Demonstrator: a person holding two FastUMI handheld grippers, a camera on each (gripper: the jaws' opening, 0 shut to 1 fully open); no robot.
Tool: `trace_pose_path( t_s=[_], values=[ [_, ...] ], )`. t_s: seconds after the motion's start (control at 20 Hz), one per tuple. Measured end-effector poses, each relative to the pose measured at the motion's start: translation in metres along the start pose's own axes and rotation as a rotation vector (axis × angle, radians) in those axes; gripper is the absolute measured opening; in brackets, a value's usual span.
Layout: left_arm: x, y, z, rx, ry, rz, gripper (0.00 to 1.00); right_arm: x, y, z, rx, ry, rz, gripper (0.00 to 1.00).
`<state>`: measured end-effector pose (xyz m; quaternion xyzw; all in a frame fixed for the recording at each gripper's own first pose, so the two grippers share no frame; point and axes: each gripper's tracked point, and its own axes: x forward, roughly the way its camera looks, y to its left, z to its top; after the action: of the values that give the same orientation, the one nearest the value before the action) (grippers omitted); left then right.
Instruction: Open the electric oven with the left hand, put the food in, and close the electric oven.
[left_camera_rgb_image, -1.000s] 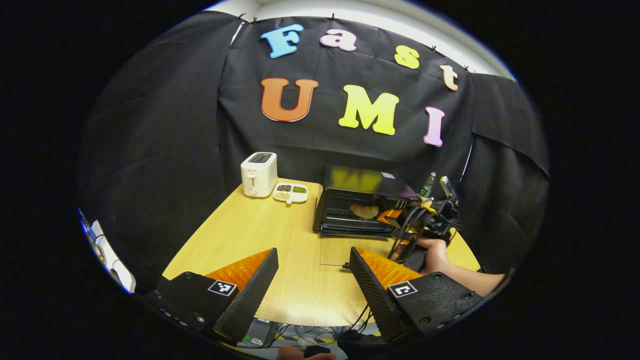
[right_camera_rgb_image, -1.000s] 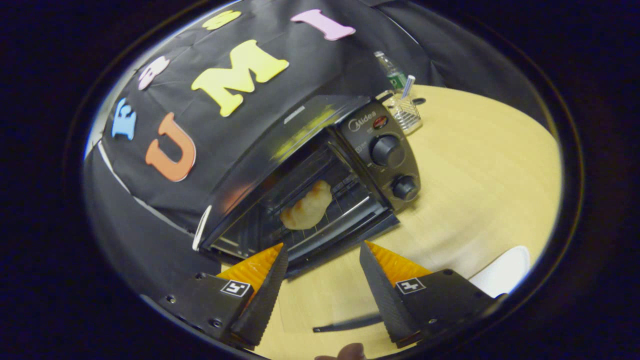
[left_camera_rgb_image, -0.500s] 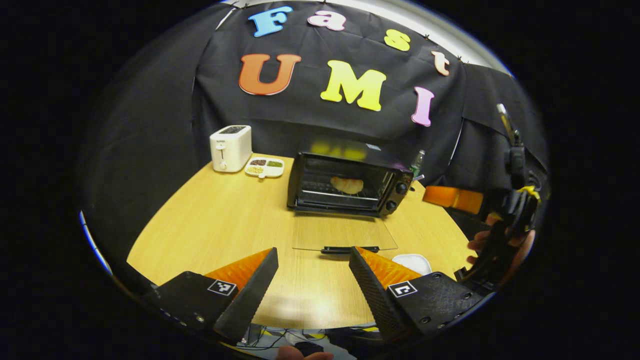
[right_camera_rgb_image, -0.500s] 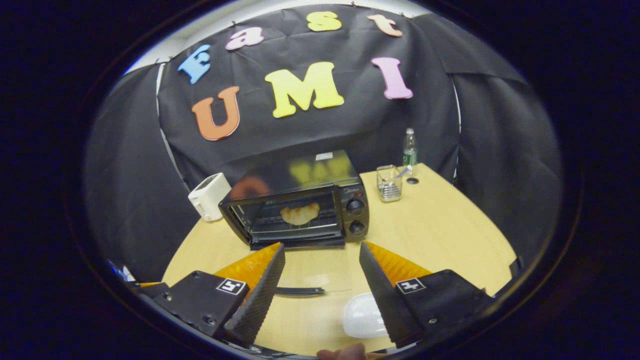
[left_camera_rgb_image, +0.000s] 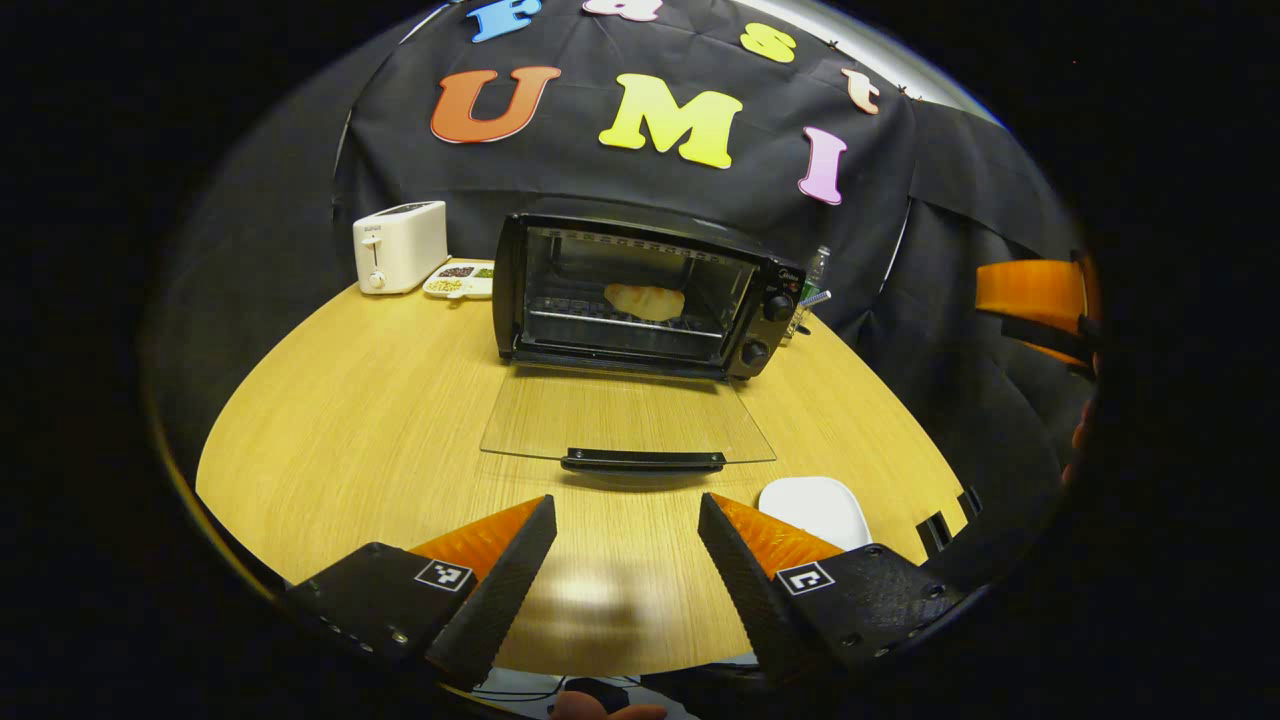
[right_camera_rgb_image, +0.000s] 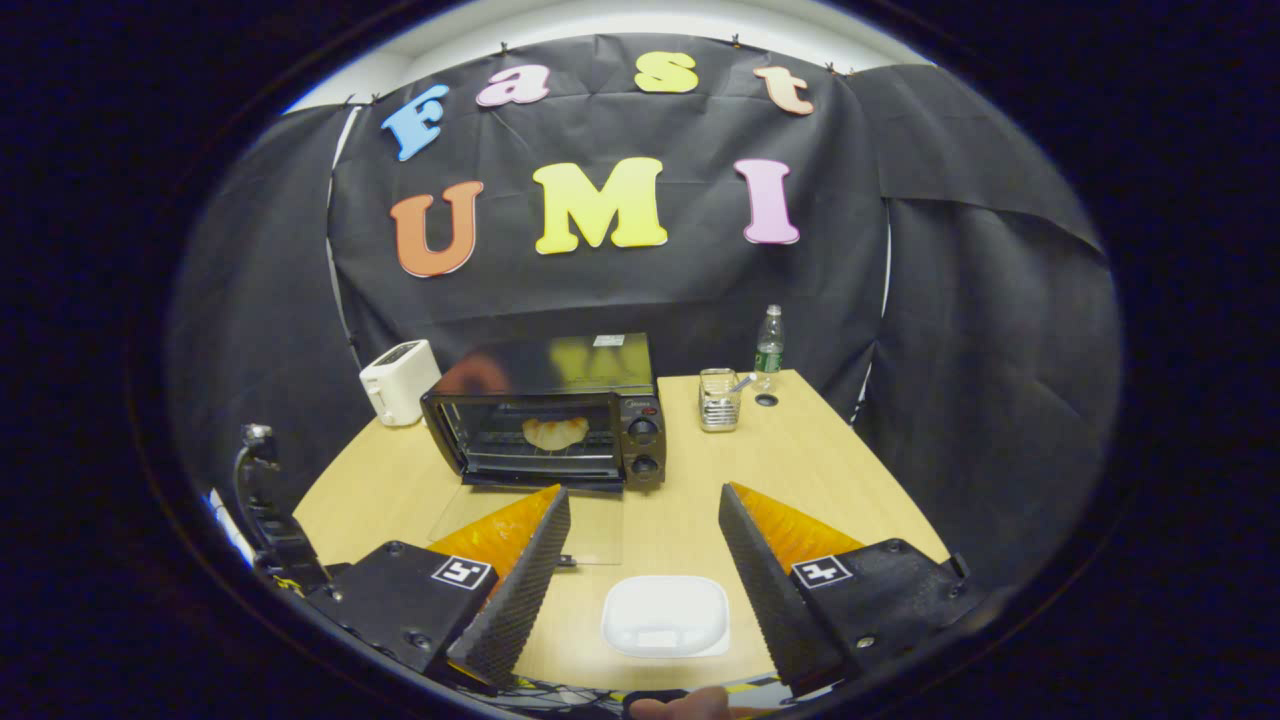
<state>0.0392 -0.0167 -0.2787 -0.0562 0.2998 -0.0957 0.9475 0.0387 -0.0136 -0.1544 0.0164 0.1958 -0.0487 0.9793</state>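
Two hand-held grippers are in your hands, both empty. Your left hand-held gripper (left_camera_rgb_image: 627, 520) hovers over the near edge of the light wooden bench (left_camera_rgb_image: 350, 400) with its fingers spread wide, nothing between them. Your right hand-held gripper (right_camera_rgb_image: 645, 510) hangs above the bench with its fingers just as wide apart and nothing between them.

One black electric oven (left_camera_rgb_image: 640, 290) stands at the middle of the bench, toward the back. Its clear glass door (left_camera_rgb_image: 620, 415) lies folded down flat toward you, with the black bar handle (left_camera_rgb_image: 642, 461) at the near edge, just ahead of your left hand-held gripper. One golden-brown piece of baked food (left_camera_rgb_image: 645, 299) rests on the wire rack inside the oven. Two round black knobs (left_camera_rgb_image: 778, 308) sit on the control panel at the oven's right.

One white oval plate (right_camera_rgb_image: 666, 615) lies bare on the bench near you, between the fingers in the right gripper view.

One white toaster (left_camera_rgb_image: 400, 245) stands at the back left, with one white divided dish of dark and pale morsels (left_camera_rgb_image: 458, 281) between it and the oven. One clear glass holder (right_camera_rgb_image: 718, 400) and one clear plastic bottle (right_camera_rgb_image: 768, 345) stand to the oven's right.
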Motion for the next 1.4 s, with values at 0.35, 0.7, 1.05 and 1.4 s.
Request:
trace_pose_path(
  t_s=[0.35, 0.7, 1.05, 1.4],
  values=[
    [0.045, -0.007, -0.023, -0.01, 0.064, 0.051, 0.95, -0.006, -0.02, 0.003, -0.078, 0.003, -0.03, 0.94],
    [0.075, -0.013, -0.031, 0.004, 0.092, 0.075, 0.94, -0.002, -0.034, 0.002, -0.043, 0.035, -0.038, 0.94],
    [0.096, -0.001, -0.035, 0.016, 0.115, 0.116, 0.95, 0.003, -0.037, 0.003, -0.026, 0.056, -0.032, 0.94],
    [0.083, -0.01, -0.01, 0.075, 0.046, 0.08, 0.93, 0.006, -0.039, 0.007, 0.013, 0.059, -0.026, 0.94]
  ],
)
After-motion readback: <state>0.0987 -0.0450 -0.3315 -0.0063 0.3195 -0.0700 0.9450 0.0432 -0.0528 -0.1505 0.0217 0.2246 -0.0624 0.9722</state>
